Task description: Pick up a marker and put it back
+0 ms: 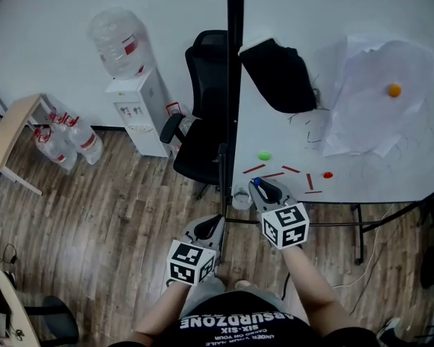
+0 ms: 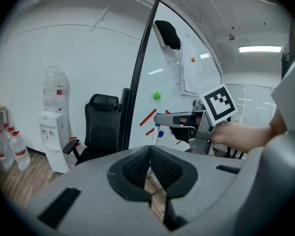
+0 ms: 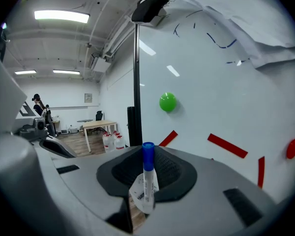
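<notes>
My right gripper (image 3: 146, 183) is shut on a white marker (image 3: 147, 176) with a blue cap, which stands upright between the pads. In the head view the right gripper (image 1: 258, 186) is just off the lower left part of the whiteboard (image 1: 347, 20), with the marker's blue cap (image 1: 256, 182) at its tip. The left gripper view shows the marker (image 2: 158, 133) hanging below the right gripper (image 2: 162, 119). Lower and to the left, my left gripper (image 1: 218, 224) has its jaws (image 2: 149, 166) together with nothing between them.
The whiteboard carries a green magnet (image 1: 265, 155), a red magnet (image 1: 328, 174), an orange magnet (image 1: 395, 90), red strips (image 1: 254, 168), taped paper sheets (image 1: 380, 114) and a black cloth (image 1: 278, 74). A black office chair (image 1: 202, 132), a water dispenser (image 1: 141, 110), water bottles (image 1: 65, 139) and a wooden table (image 1: 11, 132) stand at the left.
</notes>
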Demonstrator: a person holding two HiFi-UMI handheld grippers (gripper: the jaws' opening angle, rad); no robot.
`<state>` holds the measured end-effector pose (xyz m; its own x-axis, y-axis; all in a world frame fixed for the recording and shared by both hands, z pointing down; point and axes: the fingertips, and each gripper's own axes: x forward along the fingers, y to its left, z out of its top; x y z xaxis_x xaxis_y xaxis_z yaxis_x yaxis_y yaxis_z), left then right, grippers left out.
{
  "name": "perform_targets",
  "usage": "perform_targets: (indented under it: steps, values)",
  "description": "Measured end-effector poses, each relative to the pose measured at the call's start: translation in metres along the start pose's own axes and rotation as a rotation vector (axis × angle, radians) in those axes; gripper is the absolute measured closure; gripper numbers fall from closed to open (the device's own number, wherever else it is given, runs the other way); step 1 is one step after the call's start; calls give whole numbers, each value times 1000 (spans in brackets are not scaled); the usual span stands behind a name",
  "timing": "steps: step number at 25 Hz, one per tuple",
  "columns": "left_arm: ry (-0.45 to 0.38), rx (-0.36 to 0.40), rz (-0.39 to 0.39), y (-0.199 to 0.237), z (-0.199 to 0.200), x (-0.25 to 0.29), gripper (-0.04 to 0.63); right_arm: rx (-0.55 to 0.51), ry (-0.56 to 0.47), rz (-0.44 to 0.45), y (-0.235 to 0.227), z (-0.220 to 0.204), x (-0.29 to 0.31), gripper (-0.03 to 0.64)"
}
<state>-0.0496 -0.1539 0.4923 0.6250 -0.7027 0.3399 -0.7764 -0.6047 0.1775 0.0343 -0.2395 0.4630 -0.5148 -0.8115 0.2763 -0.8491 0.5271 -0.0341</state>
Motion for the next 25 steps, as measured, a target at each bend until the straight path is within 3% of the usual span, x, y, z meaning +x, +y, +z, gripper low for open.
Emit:
perform_targets:
  steps: [25]
  values:
    - [8, -1, -6, -5, -4, 2, 588, 2, 114, 2, 8, -53, -1, 552]
